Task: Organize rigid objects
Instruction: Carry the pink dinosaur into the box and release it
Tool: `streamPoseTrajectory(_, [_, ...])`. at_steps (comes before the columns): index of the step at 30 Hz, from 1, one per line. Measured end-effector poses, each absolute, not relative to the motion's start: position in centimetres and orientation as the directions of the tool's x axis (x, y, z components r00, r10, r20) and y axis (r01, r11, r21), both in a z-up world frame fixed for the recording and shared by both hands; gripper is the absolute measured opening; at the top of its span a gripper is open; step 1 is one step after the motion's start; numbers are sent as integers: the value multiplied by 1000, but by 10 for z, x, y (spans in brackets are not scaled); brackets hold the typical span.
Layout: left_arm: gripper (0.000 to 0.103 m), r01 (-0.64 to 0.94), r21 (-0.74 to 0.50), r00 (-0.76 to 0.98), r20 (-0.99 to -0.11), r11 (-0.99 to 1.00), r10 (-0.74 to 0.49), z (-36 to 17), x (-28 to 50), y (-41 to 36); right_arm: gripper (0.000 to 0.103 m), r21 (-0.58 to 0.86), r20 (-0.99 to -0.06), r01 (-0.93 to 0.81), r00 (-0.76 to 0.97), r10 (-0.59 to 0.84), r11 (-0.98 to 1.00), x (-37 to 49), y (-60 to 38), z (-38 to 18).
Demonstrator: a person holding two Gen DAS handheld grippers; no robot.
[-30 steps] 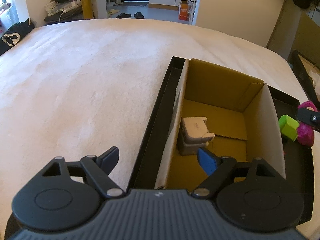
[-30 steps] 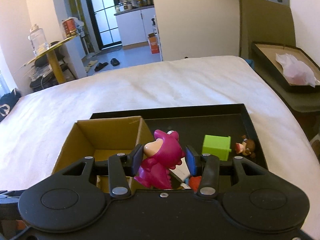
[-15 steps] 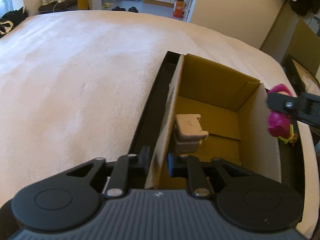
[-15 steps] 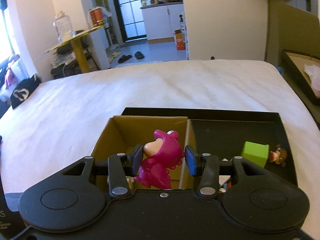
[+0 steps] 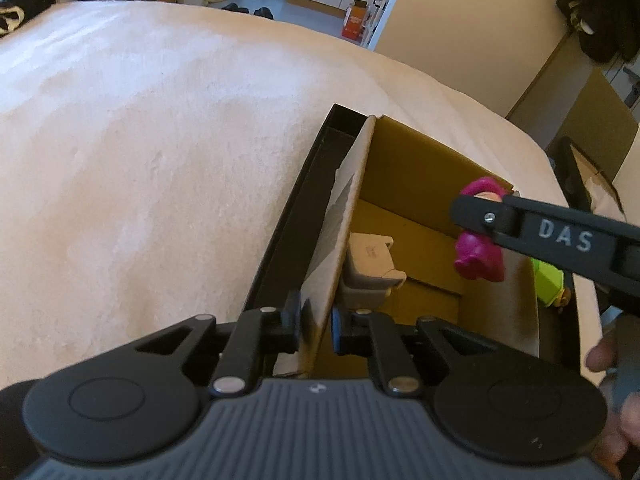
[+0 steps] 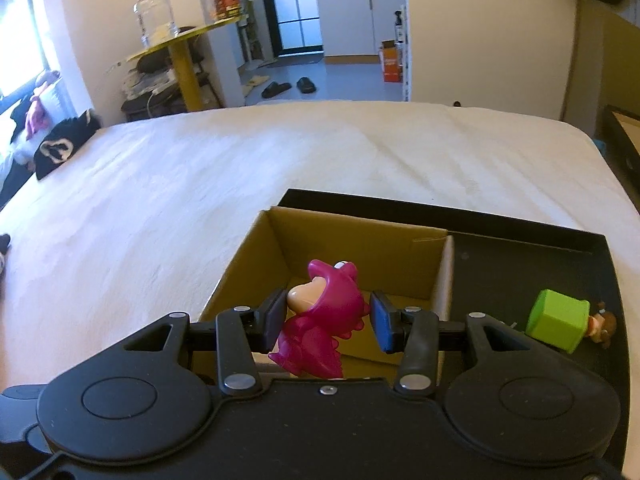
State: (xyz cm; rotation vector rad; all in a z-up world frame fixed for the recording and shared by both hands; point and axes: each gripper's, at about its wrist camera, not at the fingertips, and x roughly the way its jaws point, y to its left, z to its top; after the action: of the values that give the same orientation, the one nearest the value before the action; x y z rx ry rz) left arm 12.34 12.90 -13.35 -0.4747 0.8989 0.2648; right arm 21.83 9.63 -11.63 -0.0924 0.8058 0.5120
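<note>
An open cardboard box (image 5: pixel 420 168) (image 6: pixel 356 232) stands in the left end of a black tray (image 5: pixel 296 216) (image 6: pixel 520 248) on the bed. My left gripper (image 5: pixel 316 330) is shut on the box's left wall. My right gripper (image 6: pixel 328 318) is shut on a magenta dinosaur figure (image 6: pixel 324 320) (image 5: pixel 478 256) and holds it above the box's opening. A beige toy (image 5: pixel 370 270) lies inside the box on its floor.
A green cube (image 6: pixel 558 324) (image 5: pixel 548 282) and a small brown figure (image 6: pixel 602 322) lie in the tray right of the box. The white bed cover (image 6: pixel 280 160) stretches left and beyond. A second tray (image 6: pixel 624 136) sits off the bed's right side.
My left gripper closed on the box's left wall. My right gripper carried the dinosaur leftward from over the tray to above the box.
</note>
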Motion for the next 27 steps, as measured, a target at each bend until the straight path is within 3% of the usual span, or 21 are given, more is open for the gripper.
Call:
streamPoseTrajectory(12, [14,-404,-295,606,-796,866,11,-136,124,130,49,235,-703,-504,503,503,831,221,94,-122])
streamPoseTrajectory(27, [14,-397,-288,600,-800,871,9,-135,125,128,49,260,-704,-457,513,491,851,202,54,-117])
